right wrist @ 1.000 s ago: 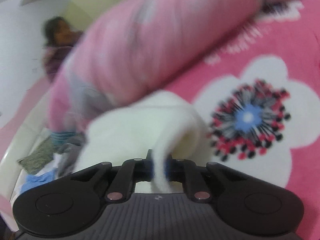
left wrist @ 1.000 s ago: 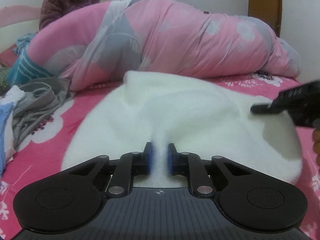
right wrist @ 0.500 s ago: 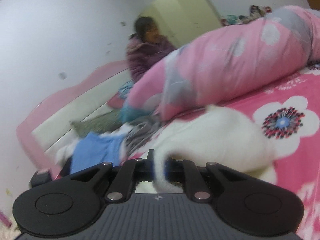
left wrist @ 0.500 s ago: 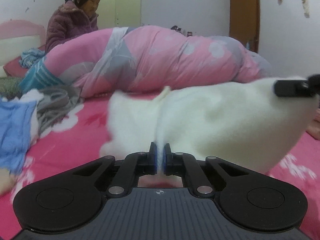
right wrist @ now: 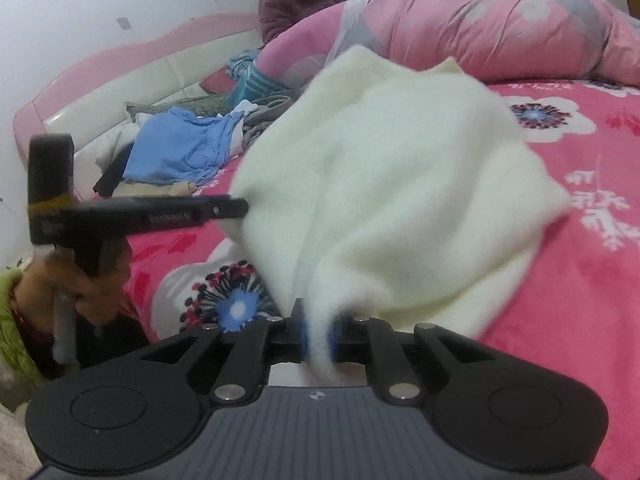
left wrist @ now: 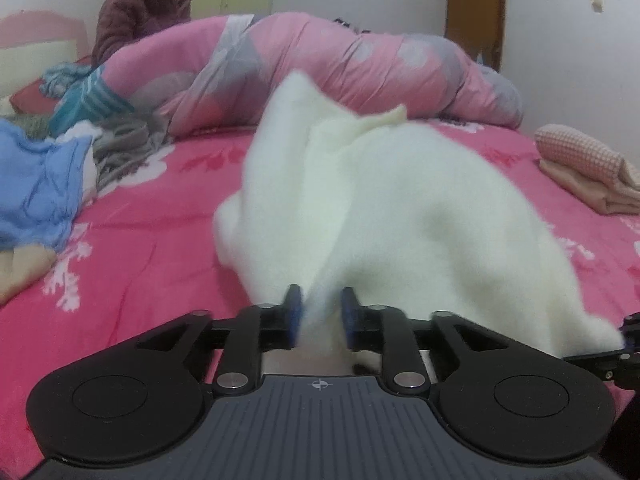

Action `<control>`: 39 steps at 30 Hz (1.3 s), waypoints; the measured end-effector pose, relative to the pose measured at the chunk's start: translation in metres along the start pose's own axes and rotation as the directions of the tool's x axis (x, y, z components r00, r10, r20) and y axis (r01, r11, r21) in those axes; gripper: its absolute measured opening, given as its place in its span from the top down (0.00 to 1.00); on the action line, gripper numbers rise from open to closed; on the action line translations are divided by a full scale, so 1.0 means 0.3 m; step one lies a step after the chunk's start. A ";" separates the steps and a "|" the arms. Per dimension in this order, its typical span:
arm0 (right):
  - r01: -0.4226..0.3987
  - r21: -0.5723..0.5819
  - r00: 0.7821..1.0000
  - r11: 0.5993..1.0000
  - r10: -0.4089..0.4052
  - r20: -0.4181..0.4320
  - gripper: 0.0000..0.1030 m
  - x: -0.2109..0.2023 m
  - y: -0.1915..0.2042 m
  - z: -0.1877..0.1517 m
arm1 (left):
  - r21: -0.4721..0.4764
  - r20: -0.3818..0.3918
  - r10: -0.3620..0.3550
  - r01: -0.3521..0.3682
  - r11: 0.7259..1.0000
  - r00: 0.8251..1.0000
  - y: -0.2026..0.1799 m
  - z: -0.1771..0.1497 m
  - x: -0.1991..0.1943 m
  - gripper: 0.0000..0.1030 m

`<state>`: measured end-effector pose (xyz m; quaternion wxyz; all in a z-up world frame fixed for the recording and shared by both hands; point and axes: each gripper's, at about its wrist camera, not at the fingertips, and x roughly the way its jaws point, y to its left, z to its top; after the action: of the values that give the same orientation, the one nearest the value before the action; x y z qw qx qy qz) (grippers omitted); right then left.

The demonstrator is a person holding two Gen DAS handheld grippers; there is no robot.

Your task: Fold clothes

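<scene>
1. The fluffy cream-white fleece garment is bunched mid-bed on the pink floral bedsheet, not yet folded flat.
2. Left gripper: jaws opening, fleece slack between them.
3. Right gripper: jaws opening, pads pinching fleece.
4. Folded checked cloth at three o'clock; unfolded blue garment at nine o'clock.

The left tongs angle downward, jaws opening, with white fabric loose between the pads. The right tongs angle downward too, jaws opening, fabric between them. A hand grips the left tongs' handle.
</scene>
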<state>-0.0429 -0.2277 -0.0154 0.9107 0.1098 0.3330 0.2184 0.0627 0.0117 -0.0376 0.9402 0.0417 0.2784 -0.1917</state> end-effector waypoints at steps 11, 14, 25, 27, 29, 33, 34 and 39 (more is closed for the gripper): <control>-0.068 0.275 0.980 0.959 0.013 0.199 0.39 -0.189 -0.271 0.010 | 0.160 0.000 -0.119 0.118 0.980 0.993 -0.230 0.202 0.103 0.09; -0.045 0.351 0.976 0.935 -0.035 0.216 0.36 -0.178 -0.385 0.043 | 0.214 -0.067 -0.124 0.135 0.967 0.990 -0.289 0.260 0.205 0.06; -0.054 0.500 0.994 0.864 -0.001 0.108 0.30 0.236 -0.743 0.321 | 0.151 -0.210 -0.106 0.139 0.979 0.972 -0.319 0.256 0.358 0.50; -0.035 0.517 0.998 0.855 0.001 0.067 0.30 0.339 -0.796 0.376 | 0.158 -0.200 -0.097 0.130 0.979 0.975 -0.317 0.250 0.341 0.56; -0.063 0.542 0.998 0.838 0.049 0.041 0.31 0.429 -0.832 0.410 | 0.159 -0.189 -0.093 0.123 0.980 0.978 -0.318 0.246 0.333 0.59; -0.082 0.518 0.996 0.851 0.056 0.067 0.70 0.455 -0.779 0.435 | 0.151 -0.156 -0.099 0.123 0.981 0.983 -0.315 0.240 0.322 0.65; -0.078 0.493 0.996 0.867 0.042 0.083 0.79 0.441 -0.754 0.441 | 0.148 -0.145 -0.105 0.127 0.981 0.984 -0.311 0.236 0.315 0.67; -0.103 0.375 0.977 0.921 0.023 0.213 0.85 0.286 -0.613 0.449 | 0.122 -0.090 -0.161 0.172 0.978 0.983 -0.268 0.186 0.252 0.77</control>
<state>0.1634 -0.3565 -0.0253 0.8934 0.3185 0.2700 0.1658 0.1186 -0.0984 -0.0292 0.9043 0.0866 0.3052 -0.2856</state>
